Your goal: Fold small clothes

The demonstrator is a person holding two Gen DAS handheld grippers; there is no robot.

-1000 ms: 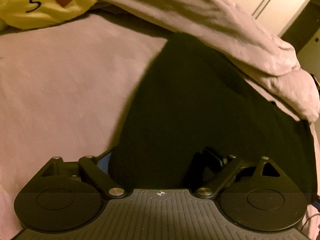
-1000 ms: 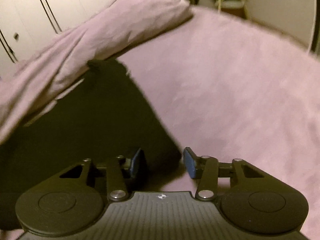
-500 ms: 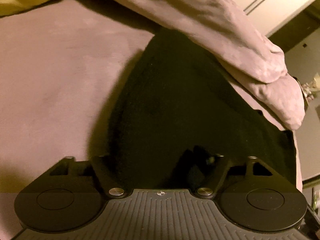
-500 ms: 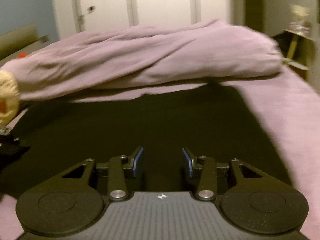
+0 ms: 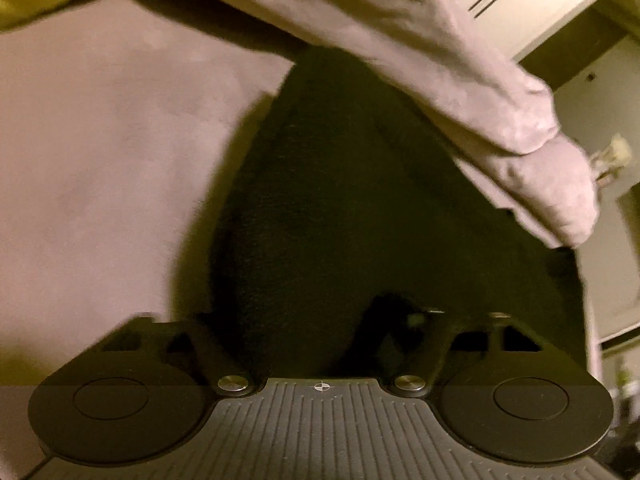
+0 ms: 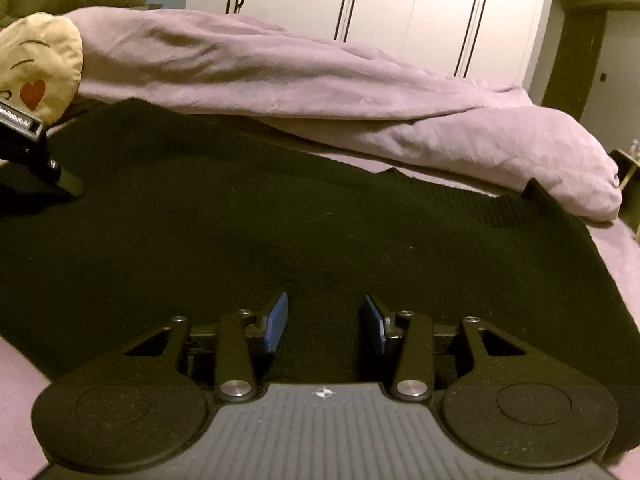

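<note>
1. A black sweater (image 6: 304, 224) lies spread flat on a mauve bed sheet (image 5: 100, 152), with its ribbed hem along the far side and a ribbed cuff at the far right.
2. A rolled mauve duvet (image 6: 320, 92) lies along the far edge of the sweater, touching it and covering part of that edge.
3. A yellow emoji cushion (image 6: 38, 68) sits at the far left, beside the end of the duvet.
4. White wardrobe doors (image 6: 380, 4) stand behind the bed.
5. The right gripper (image 6: 323, 326) hangs over the near middle of the sweater. Its blue pads (image 6: 276, 322) stand partly apart, with nothing pinched between them.
6. The left gripper (image 5: 296, 332) is at the sweater's left end, seen in the right wrist view as a dark finger pressed down onto the cloth at the far left. Its jaws are closing, and a bulge of black cloth lies between the fingers in its own view. The pads are lost in the dark fabric, so I cannot tell whether they already press on it.
</note>
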